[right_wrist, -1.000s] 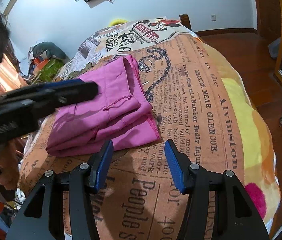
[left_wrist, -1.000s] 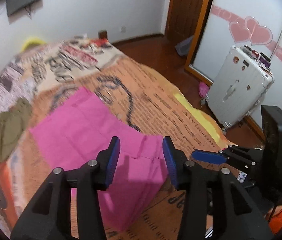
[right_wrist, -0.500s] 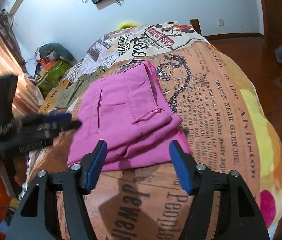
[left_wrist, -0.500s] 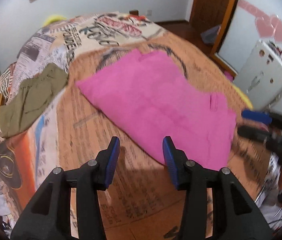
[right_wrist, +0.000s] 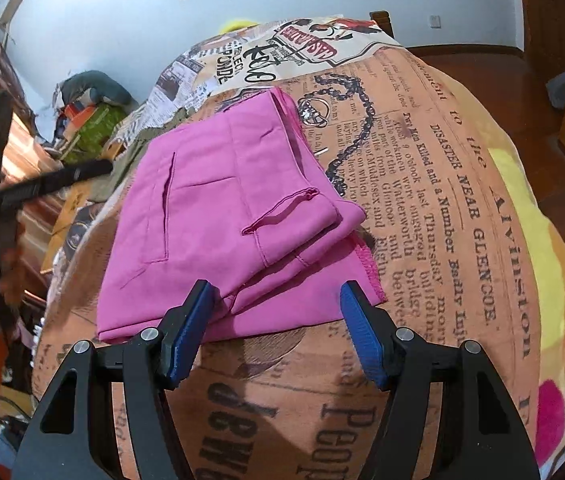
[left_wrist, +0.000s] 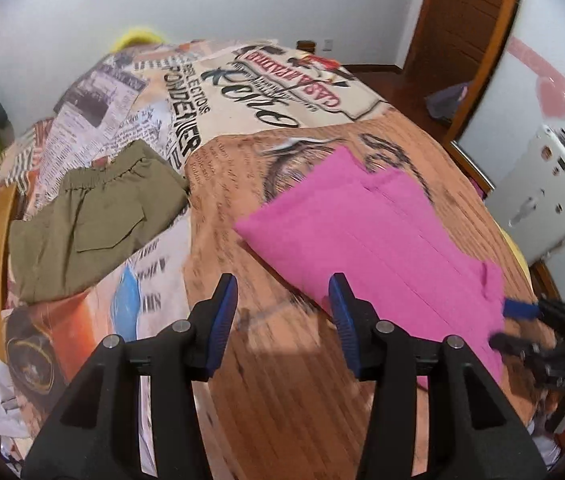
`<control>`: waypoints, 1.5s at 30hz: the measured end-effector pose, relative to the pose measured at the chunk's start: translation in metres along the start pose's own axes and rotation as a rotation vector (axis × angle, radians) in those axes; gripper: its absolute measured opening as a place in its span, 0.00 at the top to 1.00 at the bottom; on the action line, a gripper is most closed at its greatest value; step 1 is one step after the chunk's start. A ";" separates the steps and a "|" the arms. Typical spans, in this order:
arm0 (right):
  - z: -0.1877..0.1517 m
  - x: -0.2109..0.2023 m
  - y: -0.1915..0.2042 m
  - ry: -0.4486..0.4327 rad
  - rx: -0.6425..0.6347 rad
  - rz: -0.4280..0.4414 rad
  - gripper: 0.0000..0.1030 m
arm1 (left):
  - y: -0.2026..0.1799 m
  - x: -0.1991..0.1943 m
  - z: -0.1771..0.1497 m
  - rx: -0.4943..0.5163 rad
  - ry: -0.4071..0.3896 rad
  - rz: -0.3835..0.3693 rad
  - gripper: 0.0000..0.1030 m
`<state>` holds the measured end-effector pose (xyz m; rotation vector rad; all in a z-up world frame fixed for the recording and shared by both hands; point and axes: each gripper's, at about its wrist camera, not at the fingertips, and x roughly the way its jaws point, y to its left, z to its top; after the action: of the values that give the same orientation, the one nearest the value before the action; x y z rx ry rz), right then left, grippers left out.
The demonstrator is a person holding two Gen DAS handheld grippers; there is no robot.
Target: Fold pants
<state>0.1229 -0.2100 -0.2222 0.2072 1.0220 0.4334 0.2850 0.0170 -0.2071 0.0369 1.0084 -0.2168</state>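
In the left wrist view, the left gripper (left_wrist: pixel 282 304) hangs above the bedspread (left_wrist: pixel 282 400) with its blue-padded jaws apart and nothing between them, only the orange newspaper print below. The pink pants (left_wrist: pixel 374 248), folded into a flat block, lie on the bed just past the right-hand jaw, reaching toward the upper middle. To the left, well apart from them, olive green shorts (left_wrist: pixel 90 224) lie on the lighter printed part of the cover. The right gripper (left_wrist: pixel 522 320) shows blurred at the right edge, near the pants' near corner. A white suitcase (left_wrist: pixel 542 188) stands on the floor at the right. In the right wrist view, the right gripper (right_wrist: pixel 278 320) has its jaws spread wide, empty, over the near hem of the pink pants (right_wrist: pixel 222 208); the pads do not press the cloth. The pants lie folded in layers, pocket slit upward, on the bedspread (right_wrist: pixel 442 240). The left gripper (right_wrist: pixel 42 184) appears blurred at the left edge
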 end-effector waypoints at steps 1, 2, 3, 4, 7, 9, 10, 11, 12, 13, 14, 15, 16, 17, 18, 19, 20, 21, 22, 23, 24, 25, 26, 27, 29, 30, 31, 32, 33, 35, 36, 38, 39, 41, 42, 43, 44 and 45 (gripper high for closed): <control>0.001 0.001 -0.001 0.003 -0.006 -0.004 0.40 | 0.005 0.008 0.006 -0.011 0.010 -0.013 0.54; 0.003 0.002 -0.002 0.006 -0.012 -0.007 0.40 | 0.011 0.017 0.013 -0.022 0.022 -0.025 0.54; 0.005 0.004 -0.003 0.009 -0.019 -0.011 0.40 | 0.014 0.025 0.016 -0.029 0.031 -0.033 0.54; 0.006 0.005 -0.004 0.012 -0.026 -0.016 0.40 | 0.016 0.032 0.018 -0.038 0.043 -0.041 0.54; 0.013 0.010 -0.009 0.023 -0.043 -0.022 0.40 | 0.020 0.053 0.028 -0.049 0.064 -0.077 0.54; 0.017 0.013 -0.012 0.028 -0.049 -0.022 0.40 | 0.021 0.064 0.033 -0.056 0.079 -0.102 0.54; 0.019 0.015 -0.013 0.032 -0.053 -0.022 0.40 | 0.022 0.073 0.036 -0.061 0.089 -0.112 0.54; 0.020 0.017 -0.015 0.037 -0.059 -0.020 0.40 | 0.024 0.078 0.039 -0.066 0.093 -0.120 0.55; 0.022 0.018 -0.016 0.041 -0.064 -0.018 0.40 | 0.026 0.083 0.041 -0.077 0.094 -0.125 0.58; 0.025 0.020 -0.017 0.045 -0.069 -0.017 0.40 | 0.026 0.087 0.044 -0.085 0.094 -0.131 0.63; 0.027 0.021 -0.018 0.048 -0.076 -0.016 0.40 | 0.028 0.090 0.046 -0.093 0.094 -0.141 0.64; 0.028 0.023 -0.018 0.051 -0.085 -0.015 0.40 | 0.031 0.095 0.048 -0.103 0.094 -0.151 0.66; 0.030 0.024 -0.018 0.053 -0.092 -0.014 0.40 | 0.033 0.098 0.049 -0.112 0.095 -0.159 0.70; 0.031 0.026 -0.018 0.056 -0.097 -0.012 0.40 | 0.034 0.102 0.050 -0.123 0.095 -0.169 0.72; 0.033 0.027 -0.019 0.058 -0.102 -0.012 0.40 | 0.036 0.106 0.051 -0.133 0.098 -0.180 0.78; 0.034 0.028 -0.019 0.058 -0.105 -0.013 0.40 | 0.036 0.110 0.053 -0.133 0.094 -0.175 0.82; 0.036 0.030 -0.019 0.058 -0.107 -0.013 0.40 | 0.036 0.110 0.054 -0.129 0.084 -0.163 0.84; 0.037 0.031 -0.020 0.057 -0.106 -0.013 0.40 | 0.035 0.109 0.054 -0.126 0.077 -0.155 0.87; 0.039 0.032 -0.021 0.057 -0.104 -0.013 0.40 | 0.034 0.107 0.054 -0.120 0.068 -0.137 0.89; 0.040 0.033 -0.021 0.058 -0.104 -0.014 0.40 | 0.035 0.105 0.053 -0.116 0.062 -0.126 0.90; 0.041 0.034 -0.021 0.057 -0.106 -0.017 0.40 | 0.034 0.101 0.052 -0.111 0.053 -0.110 0.91; 0.043 0.035 -0.022 0.056 -0.108 -0.021 0.40 | 0.035 0.097 0.049 -0.107 0.051 -0.095 0.92; 0.045 0.036 -0.022 0.056 -0.109 -0.026 0.40 | 0.035 0.092 0.045 -0.103 0.049 -0.078 0.93; 0.046 0.036 -0.023 0.055 -0.109 -0.033 0.40 | 0.035 0.084 0.040 -0.089 0.042 -0.054 0.93; 0.050 0.035 -0.024 0.050 -0.107 -0.052 0.40 | 0.031 0.064 0.024 -0.038 0.020 0.008 0.94; 0.051 0.032 -0.024 0.045 -0.106 -0.057 0.40 | 0.030 0.055 0.015 -0.022 0.012 0.029 0.94; 0.051 0.030 -0.024 0.040 -0.107 -0.057 0.40 | 0.030 0.047 0.006 -0.019 0.011 0.036 0.94; 0.051 0.028 -0.023 0.035 -0.108 -0.056 0.40 | 0.031 0.042 -0.001 -0.023 0.014 0.037 0.94; 0.050 0.026 -0.022 0.029 -0.109 -0.055 0.40 | 0.034 0.033 -0.012 -0.038 0.017 0.037 0.94; 0.050 0.020 -0.020 0.016 -0.112 -0.053 0.40 | 0.038 0.018 -0.034 -0.075 0.021 0.042 0.95; 0.049 0.017 -0.018 0.010 -0.113 -0.051 0.40 | 0.040 0.011 -0.044 -0.096 0.024 0.040 0.96; 0.049 0.013 -0.015 -0.003 -0.115 -0.050 0.40 | 0.040 0.002 -0.060 -0.126 0.027 0.046 1.00; 0.050 0.012 -0.013 -0.007 -0.115 -0.054 0.40 | 0.043 -0.003 -0.072 -0.144 0.031 0.058 1.00; 0.052 0.011 -0.009 -0.014 -0.114 -0.052 0.40 | 0.046 -0.011 -0.090 -0.168 0.035 0.077 1.00; 0.052 0.009 -0.006 -0.019 -0.118 -0.051 0.40 | 0.048 -0.017 -0.098 -0.171 0.030 0.093 1.00; 0.053 0.009 -0.004 -0.022 -0.123 -0.052 0.40 | 0.049 -0.022 -0.103 -0.168 0.030 0.100 1.00; 0.054 0.008 -0.001 -0.025 -0.129 -0.043 0.40 | 0.050 -0.026 -0.106 -0.162 0.031 0.100 1.00; 0.055 0.007 0.002 -0.030 -0.135 -0.037 0.40 | 0.051 -0.031 -0.106 -0.153 0.029 0.098 1.00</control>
<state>0.1729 -0.2032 -0.1985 0.0730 0.9616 0.4625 0.1907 0.0858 -0.2414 -0.0500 1.0468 -0.0495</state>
